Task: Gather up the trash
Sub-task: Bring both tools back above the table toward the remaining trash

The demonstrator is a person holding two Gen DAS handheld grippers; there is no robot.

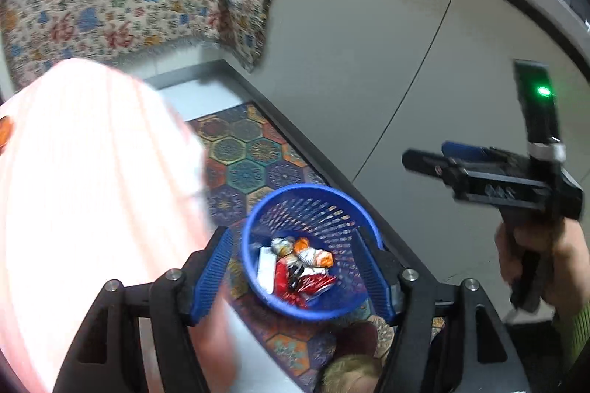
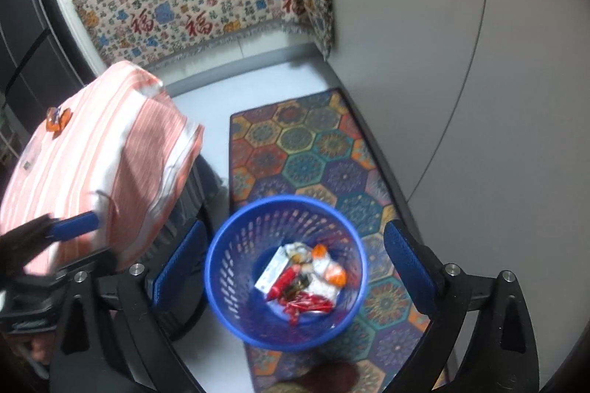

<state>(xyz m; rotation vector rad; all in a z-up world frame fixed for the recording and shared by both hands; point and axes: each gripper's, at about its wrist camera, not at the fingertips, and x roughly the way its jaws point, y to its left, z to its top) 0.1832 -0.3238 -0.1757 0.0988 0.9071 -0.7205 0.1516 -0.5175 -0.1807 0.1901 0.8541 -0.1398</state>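
A blue perforated trash basket (image 1: pixel 313 205) (image 2: pixel 236 238) stands on a patterned rug and holds several crumpled wrappers (image 1: pixel 298 267) (image 2: pixel 306 278), red, white and orange. My left gripper (image 1: pixel 306 267) hovers above the basket, open and empty, fingers wide on either side of it. My right gripper (image 2: pixel 295 264) is also open and empty above the basket; it shows in the left wrist view (image 1: pixel 461 164) at the right, held in a hand. An orange wrapper (image 2: pixel 57 120) lies on the pink striped tablecloth (image 2: pixel 92 153).
The hexagon-patterned rug (image 2: pixel 306 142) lies along a grey wall (image 2: pixel 461 61). A table with the pink striped cloth (image 1: pixel 81 171) stands left of the basket. A floral-covered piece of furniture (image 2: pixel 191 2) sits at the back. Feet in slippers (image 1: pixel 354 367) show below.
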